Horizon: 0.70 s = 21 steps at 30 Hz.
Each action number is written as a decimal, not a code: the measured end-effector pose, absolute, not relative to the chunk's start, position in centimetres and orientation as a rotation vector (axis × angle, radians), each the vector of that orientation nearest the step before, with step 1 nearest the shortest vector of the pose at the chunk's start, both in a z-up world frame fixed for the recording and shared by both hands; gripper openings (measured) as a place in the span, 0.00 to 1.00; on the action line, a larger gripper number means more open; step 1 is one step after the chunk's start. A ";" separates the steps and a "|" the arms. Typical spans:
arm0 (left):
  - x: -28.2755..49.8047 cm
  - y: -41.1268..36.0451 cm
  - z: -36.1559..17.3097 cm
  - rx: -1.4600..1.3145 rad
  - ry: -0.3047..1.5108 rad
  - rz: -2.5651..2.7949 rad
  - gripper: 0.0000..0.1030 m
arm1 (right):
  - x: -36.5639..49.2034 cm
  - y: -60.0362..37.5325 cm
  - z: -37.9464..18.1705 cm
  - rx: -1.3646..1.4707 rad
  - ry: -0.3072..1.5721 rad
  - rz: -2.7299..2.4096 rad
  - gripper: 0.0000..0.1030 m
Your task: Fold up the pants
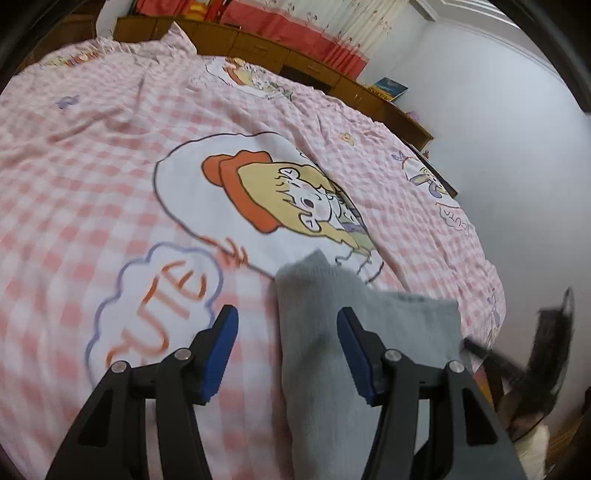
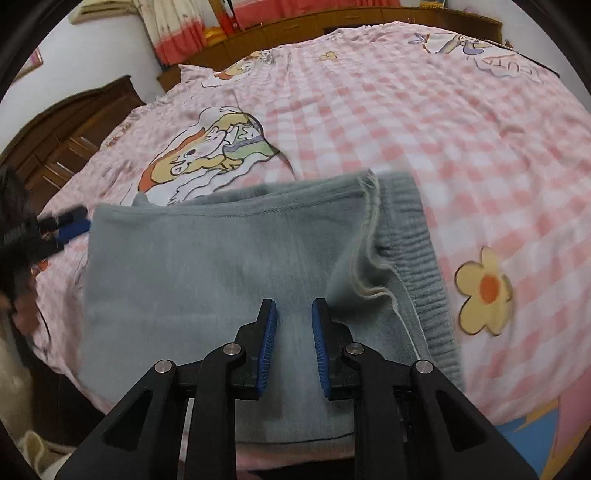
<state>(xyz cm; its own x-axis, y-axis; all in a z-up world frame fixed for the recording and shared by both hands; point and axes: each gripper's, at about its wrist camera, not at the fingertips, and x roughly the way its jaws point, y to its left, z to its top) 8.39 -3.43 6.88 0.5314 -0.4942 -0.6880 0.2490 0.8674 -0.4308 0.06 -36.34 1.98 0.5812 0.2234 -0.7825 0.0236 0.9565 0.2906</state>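
Note:
Grey-blue pants (image 2: 221,277) lie folded on the pink checked bed cover (image 2: 443,129), their ribbed waistband (image 2: 417,258) on the right side. My right gripper (image 2: 294,310) hovers over the near part of the fold, jaws a narrow gap apart, nothing pinched between the blue pads. In the left wrist view the pants (image 1: 314,332) run down between the fingers of my left gripper (image 1: 287,317), which stands open above the cloth without pressing it. The left gripper (image 2: 70,225) also shows blurred at the pants' left edge. The right gripper (image 1: 546,350) appears as a dark blur at the right.
The bed cover (image 1: 92,166) carries cartoon prints and the word CUTE. Wooden cabinets (image 1: 258,44) run along the far side below red and white curtains (image 1: 332,22). A white wall (image 1: 498,129) stands to the right; dark wooden furniture (image 2: 74,122) is at the bed's left.

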 end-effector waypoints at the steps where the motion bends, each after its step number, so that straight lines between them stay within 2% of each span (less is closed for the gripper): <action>1: 9.1 -3.6 7.0 -0.288 0.913 -0.463 0.57 | -0.3 -36.5 1.8 0.287 0.928 0.125 0.20; 10: 17.9 -6.6 8.1 -0.137 1.177 -0.528 0.57 | -0.8 -37.3 1.5 0.305 0.908 0.194 0.20; 19: 18.0 -10.4 4.2 0.039 1.445 -0.545 0.55 | -0.7 -37.0 1.4 0.280 0.885 0.206 0.20; 20: 17.8 -10.5 4.2 0.065 1.452 -0.539 0.46 | -0.7 -37.0 1.4 0.277 0.885 0.206 0.20; 21: 17.7 -10.6 4.3 0.102 1.456 -0.532 0.29 | -0.7 -37.0 1.4 0.274 0.884 0.205 0.20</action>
